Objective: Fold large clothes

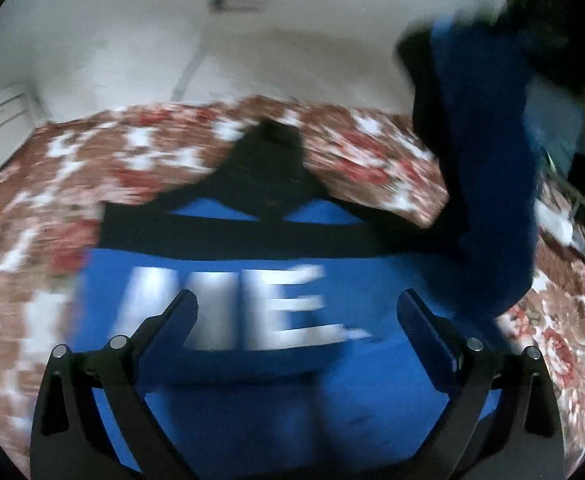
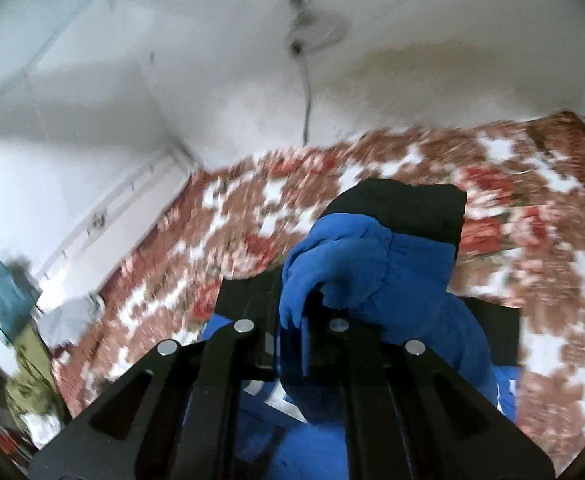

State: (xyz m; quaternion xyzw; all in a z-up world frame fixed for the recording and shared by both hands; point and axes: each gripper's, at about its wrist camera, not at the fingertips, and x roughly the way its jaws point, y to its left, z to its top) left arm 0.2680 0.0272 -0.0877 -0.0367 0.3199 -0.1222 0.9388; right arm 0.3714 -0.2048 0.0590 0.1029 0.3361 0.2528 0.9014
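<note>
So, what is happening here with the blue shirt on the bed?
A person is folding a blue shirt on a flowered bedspread. The right gripper is shut on a sleeve and holds it up above the bed. The left gripper is open over the shirt's white letters, holding nothing.

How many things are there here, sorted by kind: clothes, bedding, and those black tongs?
Clothes: 1, the blue top, one sleeve lifted
Bedding: 1, the floral bedspread
Tongs: 2, left open, right shut on the sleeve
Total: 4
</note>
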